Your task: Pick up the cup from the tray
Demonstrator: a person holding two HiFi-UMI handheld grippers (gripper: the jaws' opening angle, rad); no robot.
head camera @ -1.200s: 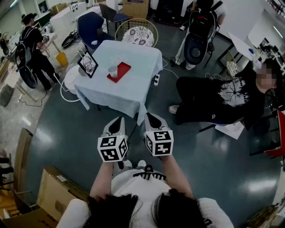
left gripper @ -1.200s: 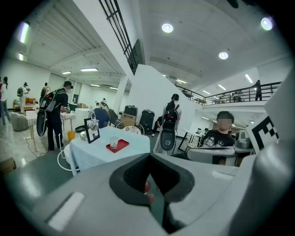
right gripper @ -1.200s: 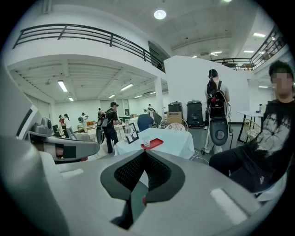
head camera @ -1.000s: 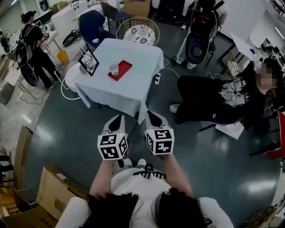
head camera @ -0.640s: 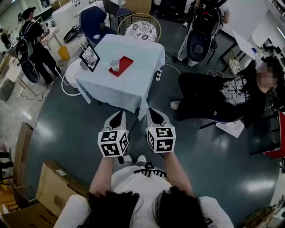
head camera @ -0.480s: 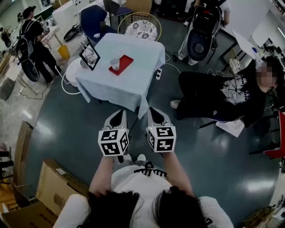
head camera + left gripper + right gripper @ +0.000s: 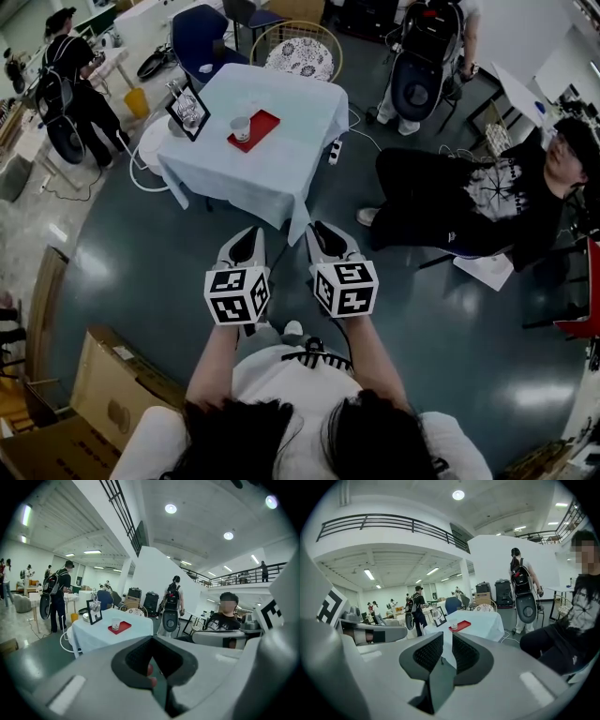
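At the far left of the head view, a person with a backpack (image 7: 66, 89) stands on the floor. Next comes the cloth-covered surface (image 7: 281, 164), with a framed picture (image 7: 187, 110) propped at its left corner. The paper cup (image 7: 241, 126) stands upright on the left part of the red tray (image 7: 263, 122) – well apart from both grippers, which are held level with each other over the dark floor, short of the surface's near edge.

The left gripper (image 7: 246, 236) has its fingers (image 7: 133, 660) drawn together at the tips, with nothing between them. Just beside it, the right gripper (image 7: 323, 231) has fingers (image 7: 429, 653) that have just been opening – a narrow slit now shows between the pads, and nothing is in it. The cup and tray show small and distant beyond the tips in both gripper views.

Further right, a person in dark clothes (image 7: 469, 202) sits low, legs stretched toward the surface.
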